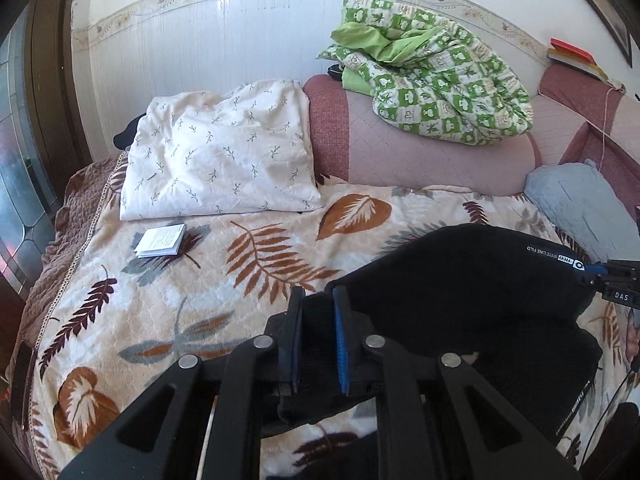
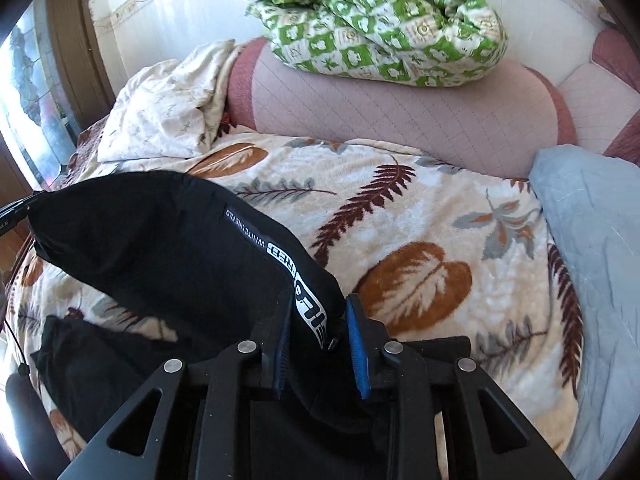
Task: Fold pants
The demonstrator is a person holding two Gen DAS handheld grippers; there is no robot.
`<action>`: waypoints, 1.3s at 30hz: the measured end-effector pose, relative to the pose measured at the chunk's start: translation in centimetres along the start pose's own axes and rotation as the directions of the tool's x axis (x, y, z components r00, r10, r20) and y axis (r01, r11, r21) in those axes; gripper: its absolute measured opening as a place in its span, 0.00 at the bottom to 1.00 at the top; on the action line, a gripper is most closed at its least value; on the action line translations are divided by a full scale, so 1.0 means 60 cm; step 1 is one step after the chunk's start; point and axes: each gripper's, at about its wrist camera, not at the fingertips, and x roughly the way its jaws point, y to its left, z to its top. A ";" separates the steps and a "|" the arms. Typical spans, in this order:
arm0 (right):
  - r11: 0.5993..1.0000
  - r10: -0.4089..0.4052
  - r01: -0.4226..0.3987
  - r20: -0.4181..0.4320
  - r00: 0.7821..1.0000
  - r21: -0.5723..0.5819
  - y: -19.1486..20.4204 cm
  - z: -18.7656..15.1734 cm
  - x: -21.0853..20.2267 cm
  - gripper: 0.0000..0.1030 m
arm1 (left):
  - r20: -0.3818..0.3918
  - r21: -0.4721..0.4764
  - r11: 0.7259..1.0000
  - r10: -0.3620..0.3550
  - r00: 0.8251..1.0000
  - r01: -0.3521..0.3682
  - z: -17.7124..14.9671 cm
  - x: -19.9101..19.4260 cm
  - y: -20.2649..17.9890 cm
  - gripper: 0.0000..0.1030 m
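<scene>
We see black fabric pants with white lettering stripe (image 1: pixel 472 280) lifted above leaf-patterned cream blanket (image 1: pixel 168 292) on bed, stretched between both tools. Left tool (image 1: pixel 318 300) clenched on pants edge between blue pads. Right tool (image 2: pixel 318 312) clenched on lettered band of pants. We note cream sprig-print pillow (image 1: pixel 216 152) behind, green checkered quilt (image 2: pixel 384 20) atop pink bolster (image 2: pixel 400 120).
</scene>
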 end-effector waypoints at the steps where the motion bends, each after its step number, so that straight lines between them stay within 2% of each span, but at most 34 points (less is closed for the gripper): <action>1: 1.000 0.003 -0.003 0.001 1.000 -0.004 0.007 -0.013 -0.012 0.28 | 0.003 -0.001 1.000 -0.001 1.000 0.001 -0.013 -0.014 0.000 0.13; 7: 1.000 0.001 -0.001 -0.021 1.000 -0.005 0.030 -0.109 -0.059 0.28 | -0.005 0.006 0.999 0.033 0.999 -0.033 -0.112 -0.076 0.009 0.13; 14: 0.999 -0.016 0.018 -0.085 0.996 0.031 0.013 -0.199 -0.077 0.29 | -0.073 0.067 0.996 0.056 0.996 -0.051 -0.211 -0.096 0.010 0.17; 19: 0.999 -0.040 0.039 -0.164 0.986 -0.010 0.017 -0.248 -0.073 0.43 | -0.107 0.113 0.989 0.105 0.989 -0.093 -0.249 -0.111 0.008 0.25; 22: 0.999 -0.041 0.041 -0.186 0.982 -0.008 0.010 -0.269 -0.079 0.49 | -0.123 0.133 0.983 0.147 0.982 -0.130 -0.262 -0.123 0.017 0.36; 24: 0.999 -0.041 0.043 -0.201 0.979 0.005 0.003 -0.278 -0.084 0.58 | -0.128 0.128 0.977 0.189 0.974 -0.172 -0.268 -0.133 0.032 0.38; 26: 0.999 -0.036 0.042 -0.215 0.976 0.022 -0.006 -0.286 -0.092 0.63 | -0.141 0.089 0.977 0.206 0.968 -0.195 -0.271 -0.145 0.058 0.39; 29: 0.998 -0.048 0.058 -0.211 0.976 0.040 -0.018 -0.295 -0.114 0.65 | -0.156 -0.007 0.974 0.224 0.962 -0.228 -0.269 -0.168 0.103 0.39; 31: 0.995 -0.059 0.073 -0.197 0.979 0.064 -0.028 -0.293 -0.130 0.65 | -0.133 -0.068 0.972 0.216 0.967 -0.227 -0.260 -0.188 0.121 0.40; 34: 0.994 -0.027 0.042 -0.136 0.990 0.106 -0.025 -0.269 -0.157 0.65 | -0.094 -0.143 0.972 0.172 0.981 -0.184 -0.235 -0.198 0.124 0.50; 37: 0.994 0.030 -0.022 -0.072 0.997 0.112 0.004 -0.229 -0.162 0.67 | -0.092 -0.207 0.974 0.077 0.993 -0.095 -0.216 -0.171 0.101 0.52; 39: 0.993 0.052 -0.045 -0.059 0.997 0.107 0.036 -0.208 -0.145 0.69 | -0.100 -0.228 0.973 0.006 0.995 -0.029 -0.213 -0.142 0.071 0.52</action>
